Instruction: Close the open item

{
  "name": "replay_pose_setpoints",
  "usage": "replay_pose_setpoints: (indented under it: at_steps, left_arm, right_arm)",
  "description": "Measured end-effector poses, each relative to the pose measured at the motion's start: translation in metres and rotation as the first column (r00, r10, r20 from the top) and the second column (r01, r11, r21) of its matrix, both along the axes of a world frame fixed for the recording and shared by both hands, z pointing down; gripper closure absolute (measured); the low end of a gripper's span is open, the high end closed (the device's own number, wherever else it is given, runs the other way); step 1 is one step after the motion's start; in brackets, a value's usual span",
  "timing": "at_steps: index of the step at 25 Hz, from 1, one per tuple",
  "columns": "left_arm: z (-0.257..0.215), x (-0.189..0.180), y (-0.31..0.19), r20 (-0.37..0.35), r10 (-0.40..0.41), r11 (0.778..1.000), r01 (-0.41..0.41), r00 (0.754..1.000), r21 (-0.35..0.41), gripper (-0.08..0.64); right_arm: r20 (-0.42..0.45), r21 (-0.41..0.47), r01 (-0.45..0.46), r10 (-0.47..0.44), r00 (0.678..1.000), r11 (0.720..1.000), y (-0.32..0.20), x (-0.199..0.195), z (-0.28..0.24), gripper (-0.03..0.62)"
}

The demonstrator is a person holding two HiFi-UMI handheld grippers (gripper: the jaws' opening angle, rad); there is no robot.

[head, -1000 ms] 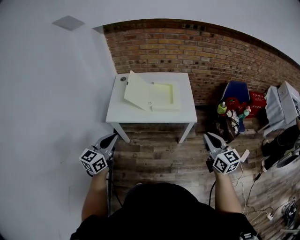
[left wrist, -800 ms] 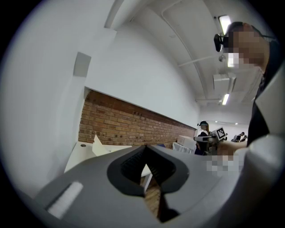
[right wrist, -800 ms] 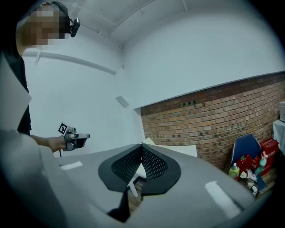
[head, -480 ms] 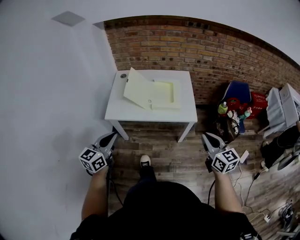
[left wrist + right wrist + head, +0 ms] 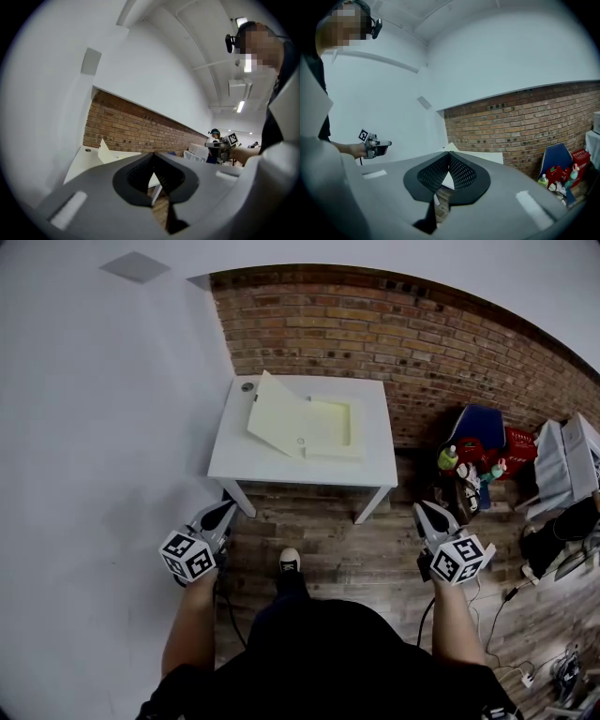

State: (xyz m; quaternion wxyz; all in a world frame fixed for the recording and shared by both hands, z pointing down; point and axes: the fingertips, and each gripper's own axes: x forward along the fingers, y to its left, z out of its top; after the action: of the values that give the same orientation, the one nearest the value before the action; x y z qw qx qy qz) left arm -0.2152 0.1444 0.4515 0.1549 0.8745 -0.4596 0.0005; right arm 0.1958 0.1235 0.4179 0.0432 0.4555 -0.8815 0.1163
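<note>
Box [image 5: 305, 427] pale yellow, on white surface [image 5: 370, 465]. Brick wall [image 5: 422, 352] red-brown; floor [image 5: 356, 549] brown wood planks. Cubes on left gripper [image 5: 228, 510] and right gripper [image 5: 424, 509]: black-and-white squares.

White table [image 5: 370, 460] stands on plank floor [image 5: 319, 540], ahead of my left claw [image 5: 223, 512] and right claw [image 5: 425, 510]. On it: pale yellow box [image 5: 333, 427], lid raised, towards my left claw's side; round fitting [image 5: 247, 386] at the far-left corner.

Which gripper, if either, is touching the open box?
Apart, both. The head view shows the left gripper and right gripper over the wooden floor, clearly short of the table holding the open box.
</note>
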Motion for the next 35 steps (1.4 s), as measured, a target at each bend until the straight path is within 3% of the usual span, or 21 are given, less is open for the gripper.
replay_pose_setpoints:
  at_steps: [25,35]
  left_arm:
    - [0.029,-0.013,-0.095,0.004,0.047,0.997,-0.047,0.999,-0.055,0.557]
    - [0.038,-0.021,-0.13,0.007,0.065,0.996,-0.065,0.998,-0.065,0.557]
  right_arm:
    - [-0.02,-0.065,-0.067,0.066,0.998,0.996,-0.068,-0.018,0.029,0.588]
    - [-0.022,-0.053,-0.089,0.088,0.996,0.995,-0.106,-0.022,0.028,0.588]
